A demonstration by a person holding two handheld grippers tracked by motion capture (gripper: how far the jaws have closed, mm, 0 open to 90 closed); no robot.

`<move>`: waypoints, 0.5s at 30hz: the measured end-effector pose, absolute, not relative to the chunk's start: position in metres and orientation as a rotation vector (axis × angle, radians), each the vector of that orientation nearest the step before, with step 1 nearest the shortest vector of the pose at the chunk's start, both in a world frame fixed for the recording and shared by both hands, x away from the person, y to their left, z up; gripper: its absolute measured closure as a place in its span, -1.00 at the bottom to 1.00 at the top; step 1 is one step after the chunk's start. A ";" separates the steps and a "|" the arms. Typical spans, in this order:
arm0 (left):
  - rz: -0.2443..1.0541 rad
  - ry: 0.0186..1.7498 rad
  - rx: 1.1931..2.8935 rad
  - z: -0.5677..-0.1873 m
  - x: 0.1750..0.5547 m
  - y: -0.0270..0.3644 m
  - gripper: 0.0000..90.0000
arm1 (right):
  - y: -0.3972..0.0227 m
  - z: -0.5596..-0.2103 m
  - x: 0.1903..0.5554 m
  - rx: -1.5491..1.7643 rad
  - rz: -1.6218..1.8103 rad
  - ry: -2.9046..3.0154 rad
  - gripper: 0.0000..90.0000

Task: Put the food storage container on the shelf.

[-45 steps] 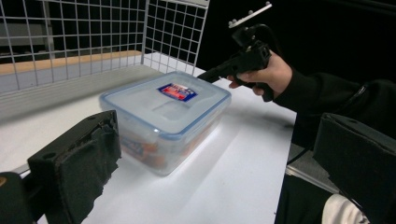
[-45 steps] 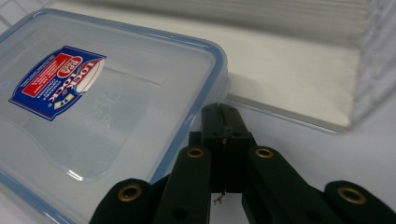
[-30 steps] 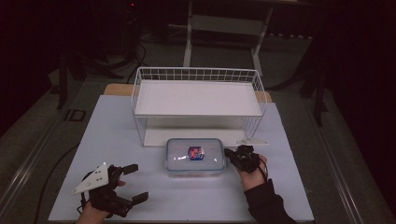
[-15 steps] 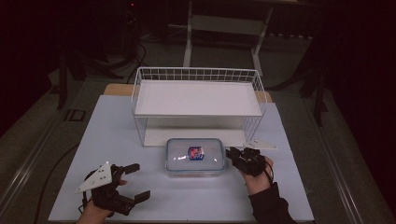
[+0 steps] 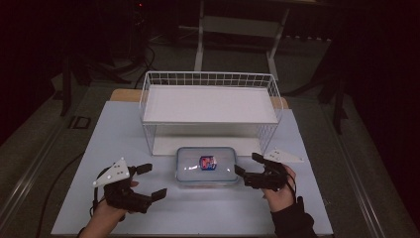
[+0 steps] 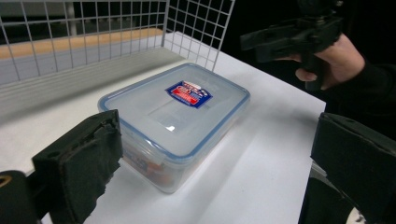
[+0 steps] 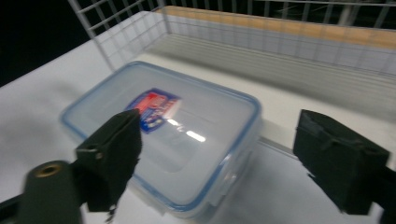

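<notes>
A clear plastic food box (image 5: 206, 166) with a blue-rimmed lid and a red-and-blue label lies flat on the white table, just in front of the wire rack. In the left gripper view the box (image 6: 175, 121) sits ahead of the wide-apart jaws, and in the right gripper view the box (image 7: 163, 130) is close in front. My left gripper (image 5: 151, 181) is open, a hand's width left of the box, holding nothing. My right gripper (image 5: 247, 168) is open at the box's right end, its jaws pointing at the box's side without closing on it.
A white wire rack (image 5: 210, 106) with a flat white shelf stands behind the box, its mesh walls showing in both gripper views. The white table (image 5: 124, 129) has bare room at the left and front. Dark floor and chair legs lie beyond.
My right gripper has drawn slightly back toward the person and lower, staying at the box's right end. The left gripper has barely shifted. The box has not moved.
</notes>
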State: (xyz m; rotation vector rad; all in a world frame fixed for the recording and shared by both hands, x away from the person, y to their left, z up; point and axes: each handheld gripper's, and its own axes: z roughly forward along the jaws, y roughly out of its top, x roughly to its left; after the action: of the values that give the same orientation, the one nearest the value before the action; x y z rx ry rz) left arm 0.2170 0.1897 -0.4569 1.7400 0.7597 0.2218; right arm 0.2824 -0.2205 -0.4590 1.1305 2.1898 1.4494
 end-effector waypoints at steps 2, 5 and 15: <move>0.195 0.783 1.735 -0.452 0.222 0.188 -0.99 | -0.222 -0.457 0.283 1.135 1.481 2.189 -0.66; 0.150 0.820 1.715 -0.443 0.231 0.186 -0.99 | -0.223 -0.454 0.285 1.102 1.464 2.196 -0.61; -0.035 0.926 1.715 -0.449 0.269 0.175 -1.00 | -0.228 -0.446 0.304 1.114 1.535 2.246 -0.68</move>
State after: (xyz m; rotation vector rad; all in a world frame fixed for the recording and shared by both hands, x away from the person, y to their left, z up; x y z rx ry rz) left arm 0.2692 0.1746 -0.4485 1.7154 0.9259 -0.0348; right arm 0.3043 -0.2278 -0.4458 1.1141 2.2460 1.5352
